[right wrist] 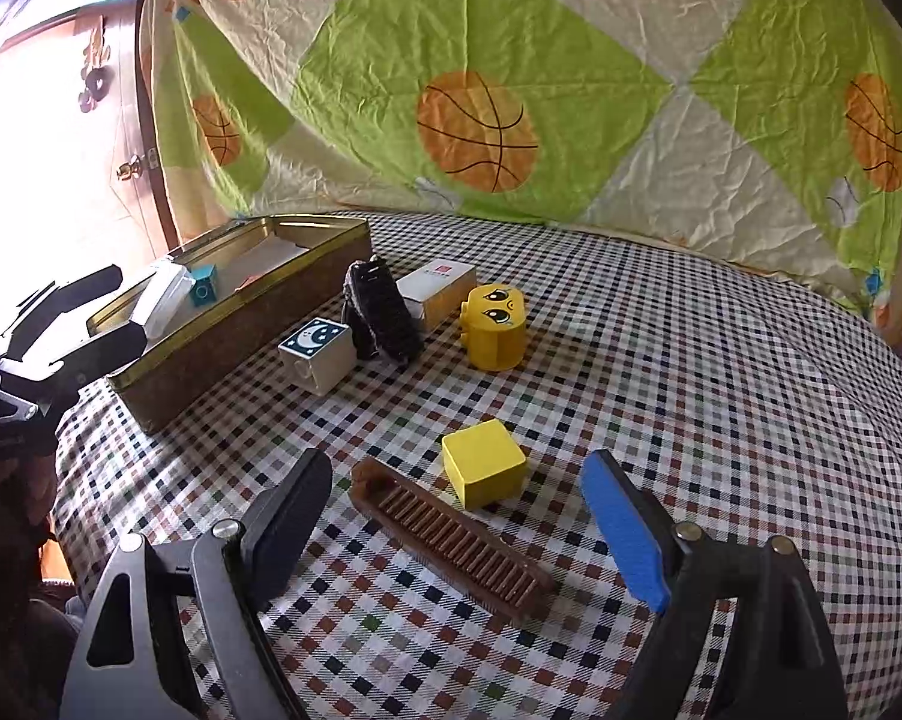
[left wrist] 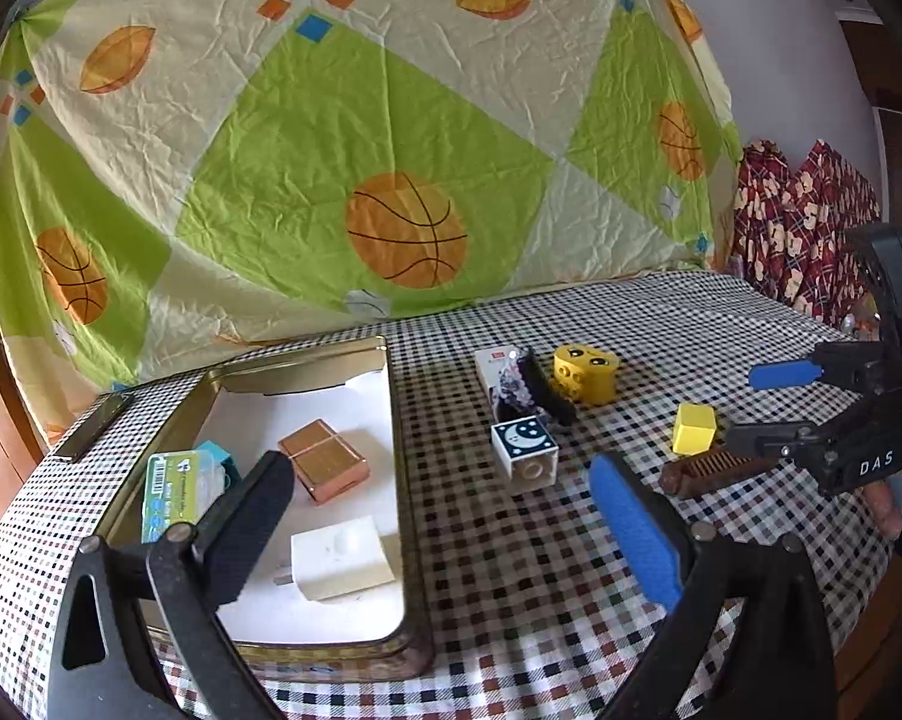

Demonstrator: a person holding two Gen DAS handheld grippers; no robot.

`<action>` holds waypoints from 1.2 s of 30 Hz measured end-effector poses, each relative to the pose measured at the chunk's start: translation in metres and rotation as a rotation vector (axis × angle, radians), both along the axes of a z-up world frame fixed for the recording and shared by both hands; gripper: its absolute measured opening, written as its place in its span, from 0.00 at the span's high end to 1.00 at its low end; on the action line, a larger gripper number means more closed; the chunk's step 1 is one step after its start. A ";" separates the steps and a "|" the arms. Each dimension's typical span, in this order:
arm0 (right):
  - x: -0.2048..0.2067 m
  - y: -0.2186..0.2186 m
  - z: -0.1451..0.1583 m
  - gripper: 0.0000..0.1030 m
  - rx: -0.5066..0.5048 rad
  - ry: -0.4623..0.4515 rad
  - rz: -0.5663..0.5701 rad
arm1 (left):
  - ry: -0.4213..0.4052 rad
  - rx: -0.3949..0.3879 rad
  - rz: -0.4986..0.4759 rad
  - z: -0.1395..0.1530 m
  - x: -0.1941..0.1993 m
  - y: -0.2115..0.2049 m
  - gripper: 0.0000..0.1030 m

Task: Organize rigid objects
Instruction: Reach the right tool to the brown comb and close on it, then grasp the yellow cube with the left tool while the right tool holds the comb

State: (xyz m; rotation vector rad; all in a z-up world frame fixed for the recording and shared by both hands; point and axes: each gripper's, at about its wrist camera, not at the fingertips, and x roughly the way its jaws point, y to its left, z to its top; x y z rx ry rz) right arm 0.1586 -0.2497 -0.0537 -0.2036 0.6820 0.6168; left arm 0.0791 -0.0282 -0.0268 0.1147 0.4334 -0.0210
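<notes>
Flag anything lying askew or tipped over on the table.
The moon block lies tipped on its side, its hollow underside facing out. The brown comb lies diagonally, teeth up. Nothing looks spilled or broken.

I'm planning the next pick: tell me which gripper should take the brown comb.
Right. The right gripper is open with the brown comb lying between its fingers. The left gripper hangs open over the edge of the tin box, farther away.
</notes>
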 end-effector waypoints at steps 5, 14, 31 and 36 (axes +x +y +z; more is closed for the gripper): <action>0.009 0.009 -0.013 0.28 -0.050 0.085 0.053 | 0.016 0.014 -0.016 -0.003 0.003 -0.010 0.02; 0.006 0.022 -0.029 0.48 -0.163 0.122 0.105 | 0.058 0.023 -0.047 -0.007 0.013 -0.026 0.02; 0.011 -0.012 0.005 0.74 -0.048 -0.056 -0.257 | 0.054 0.042 -0.097 0.004 0.040 -0.078 0.02; 0.031 -0.031 0.001 0.74 -0.047 -0.026 -0.413 | 0.132 0.034 -0.139 -0.008 0.070 -0.108 0.03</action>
